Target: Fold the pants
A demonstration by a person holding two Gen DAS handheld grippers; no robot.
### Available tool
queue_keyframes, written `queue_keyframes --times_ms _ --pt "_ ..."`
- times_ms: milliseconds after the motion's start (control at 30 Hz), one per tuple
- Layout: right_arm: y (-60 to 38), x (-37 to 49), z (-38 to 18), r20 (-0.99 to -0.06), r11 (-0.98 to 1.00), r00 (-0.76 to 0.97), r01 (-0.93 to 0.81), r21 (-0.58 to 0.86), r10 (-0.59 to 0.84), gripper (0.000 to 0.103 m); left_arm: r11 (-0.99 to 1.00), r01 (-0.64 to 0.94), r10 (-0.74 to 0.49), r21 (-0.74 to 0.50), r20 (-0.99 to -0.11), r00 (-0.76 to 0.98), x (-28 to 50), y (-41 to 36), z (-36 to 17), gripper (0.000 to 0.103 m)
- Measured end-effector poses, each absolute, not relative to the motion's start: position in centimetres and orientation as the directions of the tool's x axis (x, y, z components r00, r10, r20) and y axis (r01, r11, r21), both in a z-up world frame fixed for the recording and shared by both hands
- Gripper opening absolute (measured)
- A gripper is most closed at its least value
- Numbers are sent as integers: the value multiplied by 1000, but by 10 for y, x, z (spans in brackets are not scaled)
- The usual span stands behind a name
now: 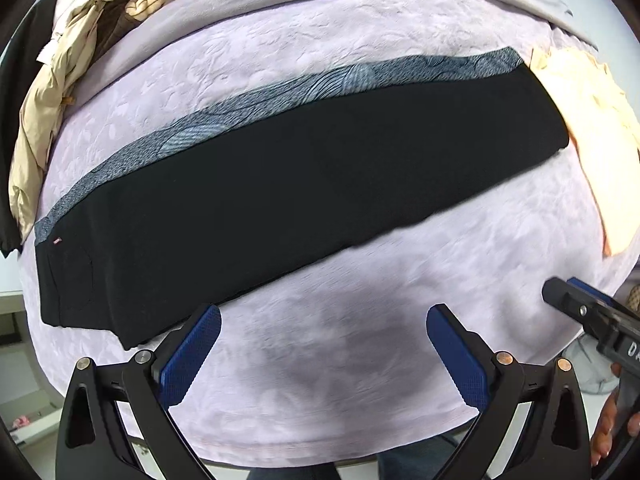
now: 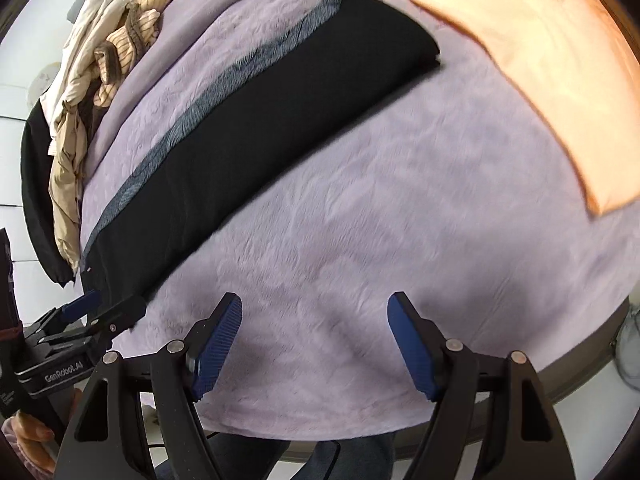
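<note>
Black pants (image 1: pixel 280 184) with a grey patterned side stripe lie flat in a long strip, one leg on the other, on the lilac blanket (image 1: pixel 320 360). They also show in the right wrist view (image 2: pixel 260 136). My left gripper (image 1: pixel 324 320) is open and empty, just off the pants' near edge by the waist end. My right gripper (image 2: pixel 314 308) is open and empty above bare blanket, apart from the pants. The right gripper also shows in the left wrist view (image 1: pixel 568 300), and the left gripper in the right wrist view (image 2: pixel 108 306).
A peach cloth (image 2: pixel 540 72) lies at the right by the pants' cuff end. A pile of beige, striped and dark clothes (image 1: pixel 68 80) lies at the far left. The blanket's front edge (image 2: pixel 360 432) is near me.
</note>
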State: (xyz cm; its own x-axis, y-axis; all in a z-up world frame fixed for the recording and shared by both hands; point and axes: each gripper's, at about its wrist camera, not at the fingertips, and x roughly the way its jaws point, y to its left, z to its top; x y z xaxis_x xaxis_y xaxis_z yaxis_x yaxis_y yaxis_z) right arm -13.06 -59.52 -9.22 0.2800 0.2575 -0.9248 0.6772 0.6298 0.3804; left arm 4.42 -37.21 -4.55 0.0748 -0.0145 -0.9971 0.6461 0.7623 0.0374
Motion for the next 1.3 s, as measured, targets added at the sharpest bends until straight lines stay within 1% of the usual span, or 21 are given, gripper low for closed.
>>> queue_keyframes --times_ms 133,467,700,800,900,1033,1067,1100,1133,1167,1200,1233,1300 --pt "-617 -118 -92 -929 658 279 656 370 245 78 773 633 -13 39 -997 78 41 -387 -41 103" --pt "-646 -97 -88 -942 721 273 611 327 195 78 799 600 3 42 -998 66 44 -413 -50 103" --pt "-668 -90 -91 -941 725 280 606 327 190 78 811 583 -6 46 -996 87 53 -430 -53 103" --pt "-692 -90 -81 -918 700 365 614 365 159 78 833 551 -11 50 -994 107 66 -433 -54 103" --pt "-717 -86 -81 -908 687 396 622 376 138 78 854 516 -6 59 -992 123 80 -436 -62 103" --pt "-732 -81 -111 -892 616 395 653 442 221 78 862 502 7 69 -992 124 87 -442 -72 103" --pt "-733 -81 -121 -888 592 394 666 454 237 73 861 503 11 73 -992 126 87 -443 -74 103" --pt "-733 -81 -126 -885 577 397 674 460 242 64 860 504 14 77 -992 128 87 -444 -75 103" --pt "-733 -81 -133 -878 556 408 682 476 251 60 859 506 16 79 -992 127 86 -444 -76 103" --pt "-735 -81 -141 -868 526 423 692 495 260 48 858 507 20 81 -992 124 85 -445 -78 103" --pt "-736 -80 -145 -860 503 438 698 510 264 23 857 509 23 83 -992 123 84 -445 -78 103" --pt "-738 -79 -148 -852 485 453 701 523 263 15 855 511 25 85 -992 123 84 -445 -79 103" --pt "-741 -79 -145 -846 473 474 704 530 244 11 855 510 24 90 -991 134 84 -444 -78 103"
